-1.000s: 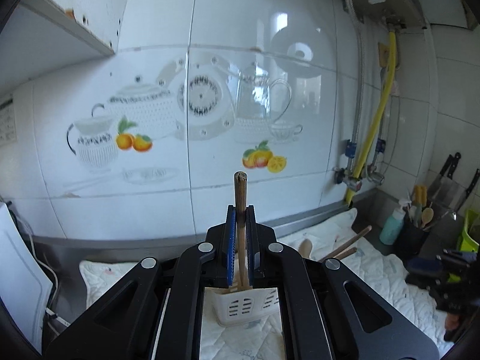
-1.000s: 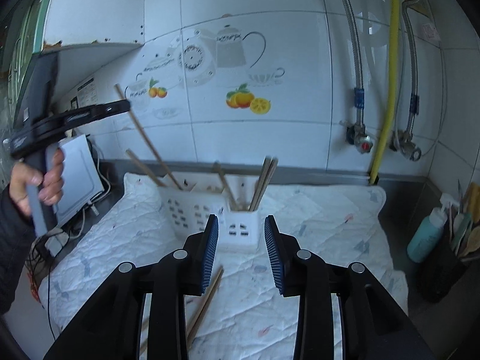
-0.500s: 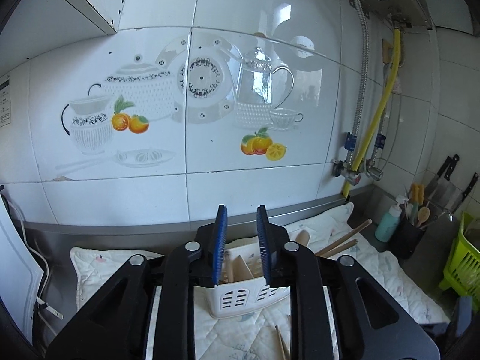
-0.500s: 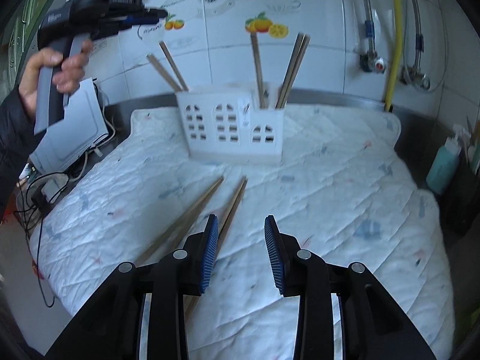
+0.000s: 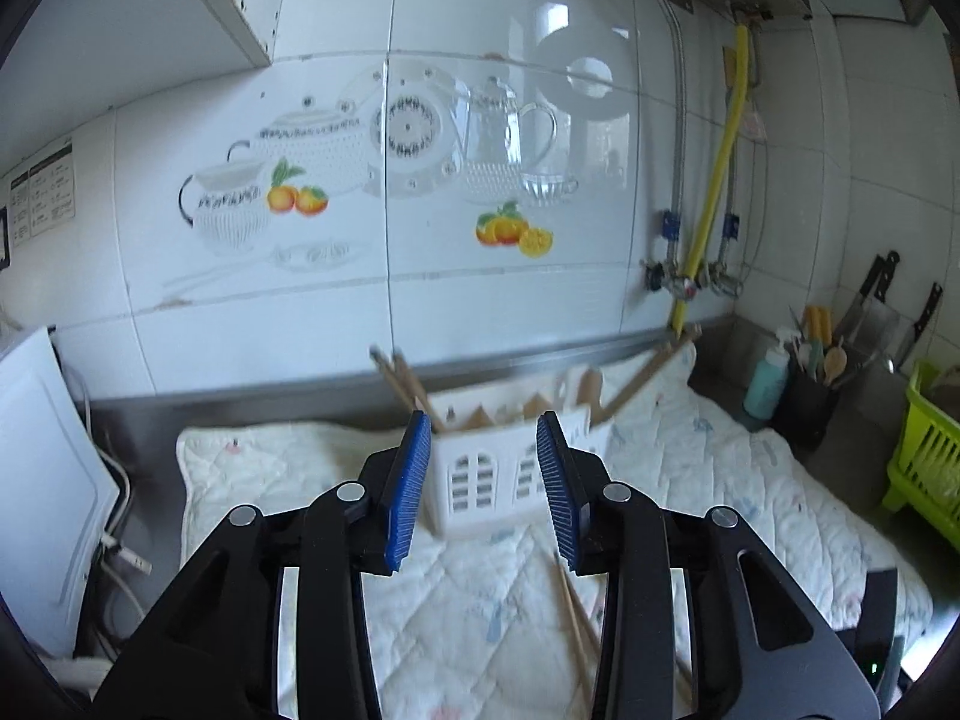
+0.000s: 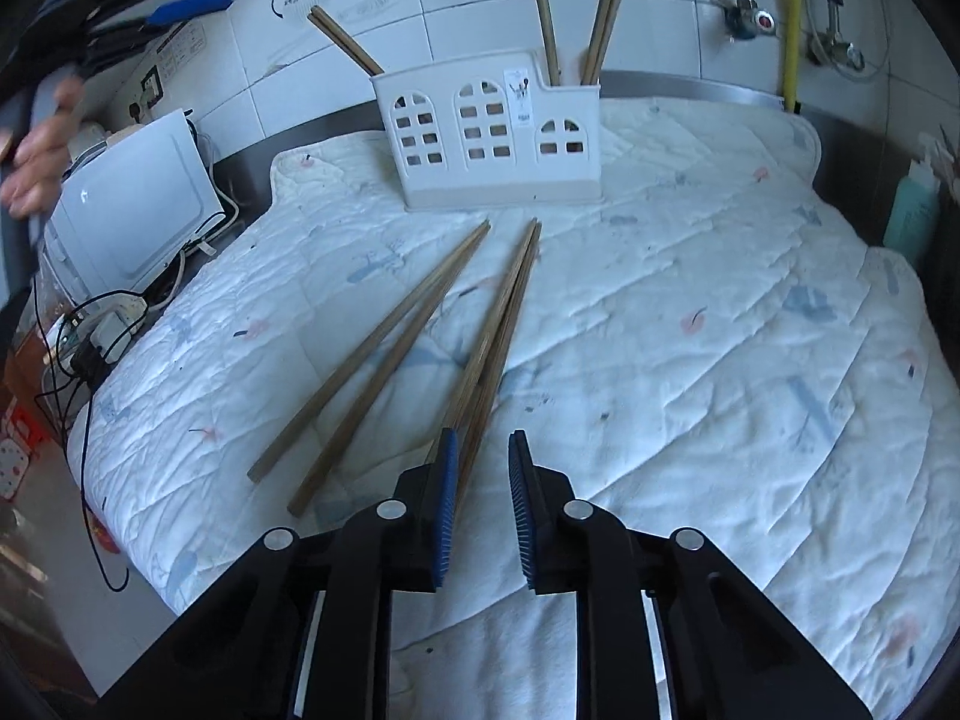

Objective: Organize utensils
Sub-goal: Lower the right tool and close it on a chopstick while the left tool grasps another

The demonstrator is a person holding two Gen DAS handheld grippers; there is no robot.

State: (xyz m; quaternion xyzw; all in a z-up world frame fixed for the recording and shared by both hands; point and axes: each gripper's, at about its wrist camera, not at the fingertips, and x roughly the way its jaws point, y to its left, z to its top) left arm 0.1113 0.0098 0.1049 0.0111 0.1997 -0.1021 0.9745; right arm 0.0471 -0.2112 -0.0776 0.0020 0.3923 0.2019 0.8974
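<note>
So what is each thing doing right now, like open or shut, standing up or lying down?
Left gripper: open, holding nothing.
Right gripper: open, low over the cloth, holding nothing.
Loose chopsticks: four, lying flat on the cloth.
Holder: upright, with chopsticks in it.
Chopsticks in the holder: standing, leaning.
Cloth: spread out, wrinkled.

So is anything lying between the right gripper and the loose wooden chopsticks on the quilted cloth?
Nothing visible. The right gripper is open just above the near ends of the closer pair of wooden chopsticks on the white quilted cloth, with only bare cloth around them.
</note>
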